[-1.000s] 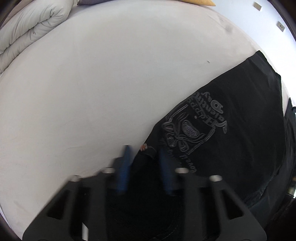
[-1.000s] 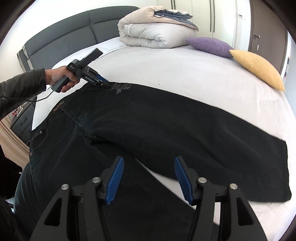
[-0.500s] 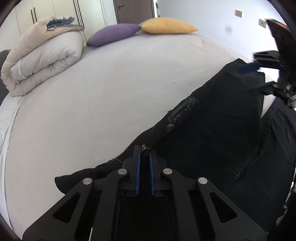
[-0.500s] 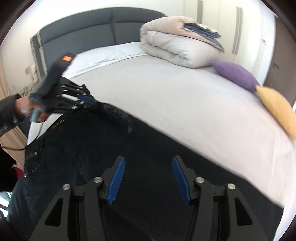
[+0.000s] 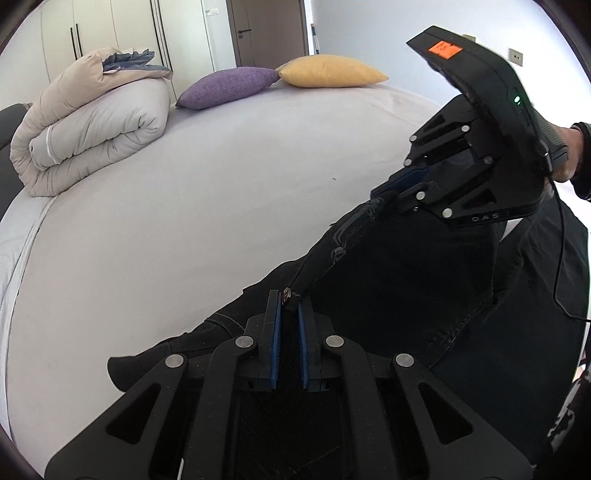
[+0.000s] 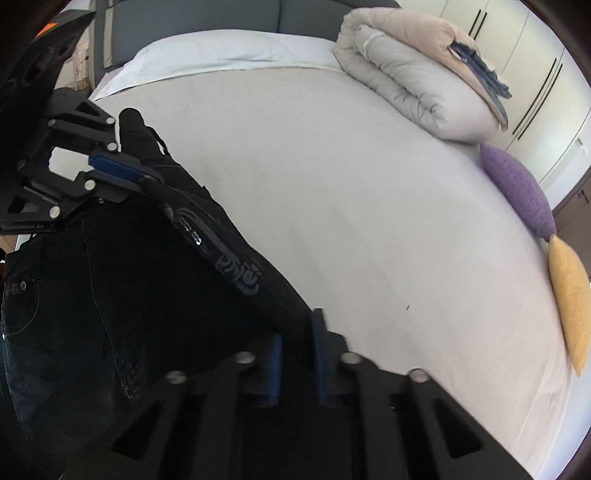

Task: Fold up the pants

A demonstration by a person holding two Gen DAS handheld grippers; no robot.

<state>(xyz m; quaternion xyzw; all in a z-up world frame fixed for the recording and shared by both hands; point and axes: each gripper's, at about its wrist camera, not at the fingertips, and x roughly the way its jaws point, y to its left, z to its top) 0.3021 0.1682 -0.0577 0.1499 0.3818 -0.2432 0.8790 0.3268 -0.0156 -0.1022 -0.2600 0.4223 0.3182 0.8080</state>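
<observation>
Black pants (image 5: 424,295) with a pale printed emblem (image 6: 236,275) lie on the white bed sheet (image 5: 184,203), their far edge lifted off it. My left gripper (image 5: 288,299) is shut on the waistband edge of the pants. My right gripper (image 6: 297,325) is shut on the same edge farther along the leg. It also shows in the left wrist view (image 5: 397,182), gripping the fabric. My left gripper shows in the right wrist view (image 6: 147,177), holding the waistband corner. The stretch of pants between the grippers hangs taut.
A rolled beige duvet (image 5: 92,122) lies at the far side of the bed. A purple pillow (image 5: 229,86) and a yellow pillow (image 5: 328,72) sit beside it. A grey headboard (image 6: 207,14) stands beyond the sheet. Wardrobe doors (image 6: 532,74) line the wall.
My right gripper moved in to the far edge of the pants and shut on it. My left gripper shut on the waistband and lifted, so both now hold the raised edge.
</observation>
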